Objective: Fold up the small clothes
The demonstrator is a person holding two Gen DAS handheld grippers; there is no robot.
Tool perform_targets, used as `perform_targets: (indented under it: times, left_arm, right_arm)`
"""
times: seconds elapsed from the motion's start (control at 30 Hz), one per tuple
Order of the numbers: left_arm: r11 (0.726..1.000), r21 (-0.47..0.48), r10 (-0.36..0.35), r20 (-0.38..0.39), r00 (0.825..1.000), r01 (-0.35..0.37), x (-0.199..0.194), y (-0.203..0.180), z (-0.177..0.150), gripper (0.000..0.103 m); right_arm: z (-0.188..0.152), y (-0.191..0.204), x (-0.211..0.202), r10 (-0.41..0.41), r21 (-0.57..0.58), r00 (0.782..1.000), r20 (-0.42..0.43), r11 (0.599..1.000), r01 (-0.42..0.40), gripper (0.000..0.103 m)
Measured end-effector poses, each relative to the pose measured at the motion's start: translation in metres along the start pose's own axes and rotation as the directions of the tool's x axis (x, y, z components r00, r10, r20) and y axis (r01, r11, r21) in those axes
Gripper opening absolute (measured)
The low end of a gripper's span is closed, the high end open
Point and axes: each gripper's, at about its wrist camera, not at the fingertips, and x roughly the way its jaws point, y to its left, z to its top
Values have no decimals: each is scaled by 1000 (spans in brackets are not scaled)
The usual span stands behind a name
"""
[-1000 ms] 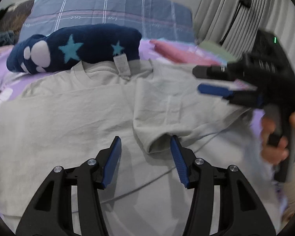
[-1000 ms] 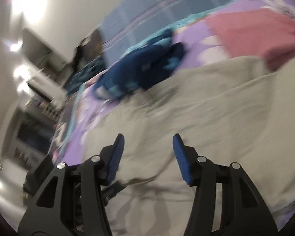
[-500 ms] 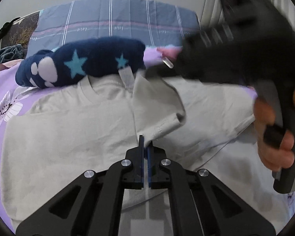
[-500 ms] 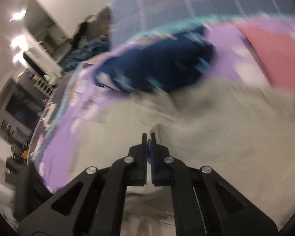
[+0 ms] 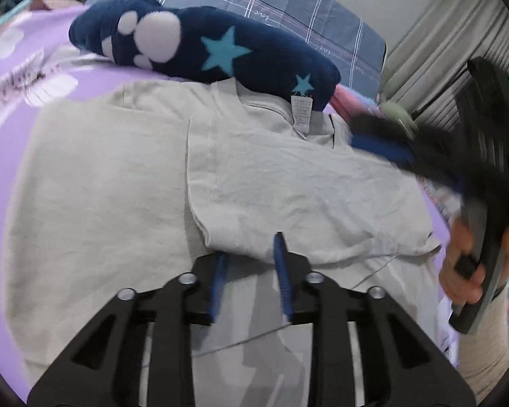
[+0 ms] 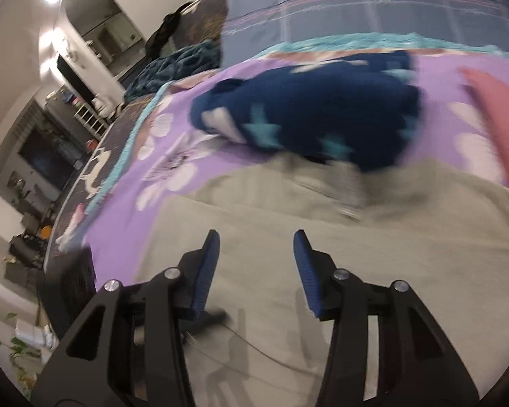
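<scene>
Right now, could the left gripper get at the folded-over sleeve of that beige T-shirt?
Probably yes: the left gripper has just been opening, its jaws apart at the folded sleeve's edge, nothing between.

Your left gripper (image 5: 251, 254) had just been opening, jaws slightly apart at the folded-over edge of the beige T-shirt (image 5: 288, 186), cloth edge between the 2 blue pads, not pinched. Shirt lay flat on the purple floral bedsheet (image 5: 13, 108). Navy star pillow (image 5: 203, 47) sat on the collar. Your right gripper (image 5: 390, 146) was blurred over the shirt's right side, jaw state unclear, hand (image 5: 465, 264) on its handle.
</scene>
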Motion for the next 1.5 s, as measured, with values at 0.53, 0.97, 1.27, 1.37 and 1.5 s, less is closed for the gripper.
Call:
perform_targets:
  times: [0.53, 0.97, 1.27, 1.37, 1.5]
  left_arm:
    - [971, 96, 213, 62, 975, -218, 28, -30, 25, 4]
    - [931, 134, 272, 363, 891, -339, -99, -59, 56, 3]
    - [896, 74, 414, 210, 886, -437, -53, 19, 8, 4]
    - [888, 75, 438, 168, 883, -454, -42, 30, 0, 7]
    - [825, 55, 529, 274, 803, -562, -66, 19, 2, 24]
  right_arm:
    - [-138, -116, -96, 1, 174, 990, 140, 984, -26, 45]
    - [-149, -83, -98, 31, -42, 989, 146, 999, -25, 56]
    - [-144, -104, -91, -20, 90, 991, 129, 996, 8, 56]
    - [-144, -98, -90, -25, 57, 992, 124, 998, 18, 58]
    - [-145, -101, -96, 1, 72, 990, 142, 997, -11, 57]
